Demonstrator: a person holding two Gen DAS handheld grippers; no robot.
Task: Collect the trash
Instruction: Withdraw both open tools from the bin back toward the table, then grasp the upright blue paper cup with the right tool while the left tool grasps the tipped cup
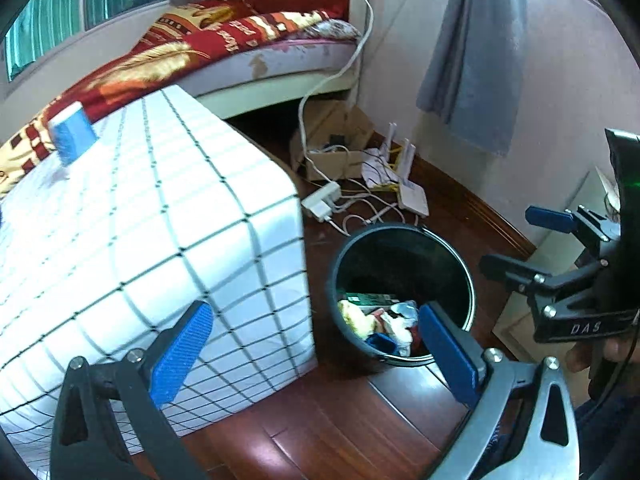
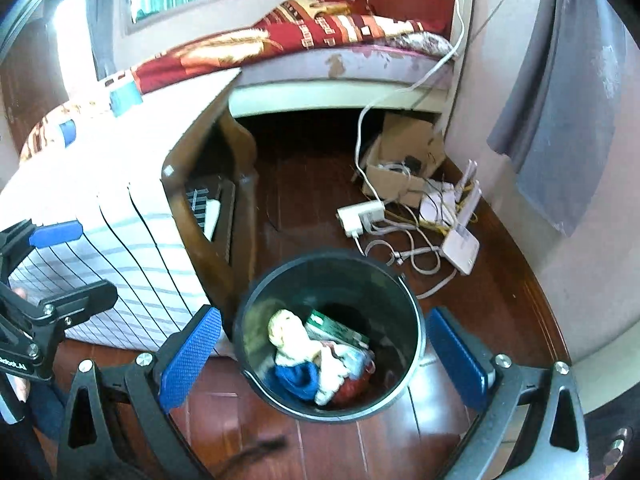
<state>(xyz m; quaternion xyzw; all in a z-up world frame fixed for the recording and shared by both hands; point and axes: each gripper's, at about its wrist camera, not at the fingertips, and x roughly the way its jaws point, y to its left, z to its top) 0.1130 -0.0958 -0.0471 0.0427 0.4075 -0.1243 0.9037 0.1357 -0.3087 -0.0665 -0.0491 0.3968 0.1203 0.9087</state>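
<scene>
A black round trash bin (image 1: 400,236) (image 2: 256,312) stands on the wooden floor beside a cloth-covered table. Inside lies crumpled trash (image 2: 316,356) (image 1: 380,320): yellow-white wrappers, a green box, something blue and something red. My left gripper (image 1: 316,340) is open and empty, above the floor left of the bin. My right gripper (image 2: 324,344) is open and empty, directly over the bin's mouth; it also shows in the left wrist view (image 1: 516,240). A blue paper cup (image 1: 72,136) (image 2: 126,96) stands on the table.
The table with a white checked cloth (image 1: 160,240) (image 2: 120,200) fills the left. A bed (image 1: 240,40) stands behind. A cardboard box (image 2: 404,160), power strip (image 2: 360,212), router (image 2: 460,248) and cables lie on the floor by the wall. A grey towel (image 1: 476,52) hangs there.
</scene>
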